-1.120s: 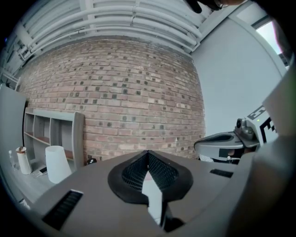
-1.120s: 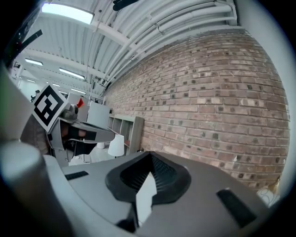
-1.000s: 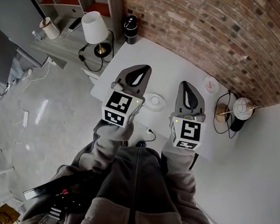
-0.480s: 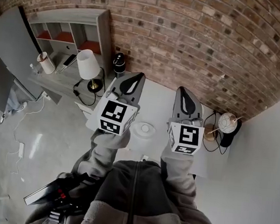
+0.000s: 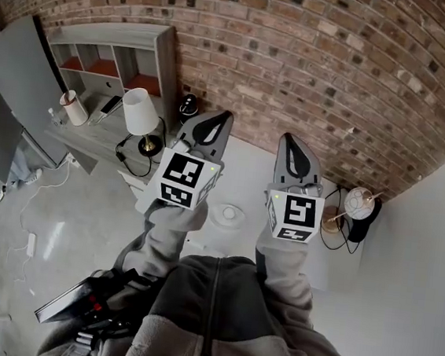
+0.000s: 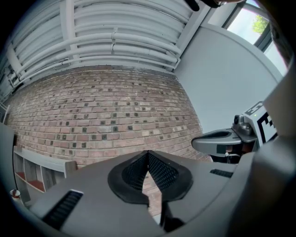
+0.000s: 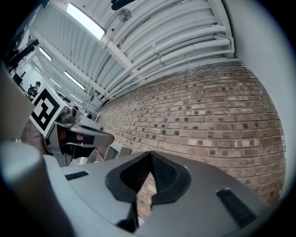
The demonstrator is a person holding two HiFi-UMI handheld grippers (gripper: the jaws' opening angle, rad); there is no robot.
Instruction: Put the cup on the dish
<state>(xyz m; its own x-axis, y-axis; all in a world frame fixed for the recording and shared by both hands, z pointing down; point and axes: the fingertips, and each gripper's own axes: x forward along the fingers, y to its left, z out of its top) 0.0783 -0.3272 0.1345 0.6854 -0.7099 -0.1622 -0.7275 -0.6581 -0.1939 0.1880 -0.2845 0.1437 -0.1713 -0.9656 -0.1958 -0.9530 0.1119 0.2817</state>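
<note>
At the far left a grey open-fronted shelf unit [image 5: 110, 43] is seen against the red brick wall [image 5: 314, 56]; just to its right a table lamp with a white shade [image 5: 138, 111] stands on a low surface beside the white desk [image 5: 242, 179].

The left gripper [image 5: 219, 119] is held raised above the desk's left part, tilted up and forward so that its tips are aimed at the brick wall; its black-and-white marker cube [image 5: 183, 179] sits nearest the person, and a grey fleece sleeve [image 5: 165, 230] is stretched out behind it; its jaws are pressed together at the tips, with nothing between them.

A small white round dish [image 5: 227, 212] lies on the desk, between the two forearms and below both grippers; a small raised shape is seen at its middle, but whether that is the cup cannot be told.

The right gripper [image 5: 291, 139] is held alongside, level with the left and apart from it, pointed likewise at the wall; its jaws are closed tip to tip and hold nothing.
</note>
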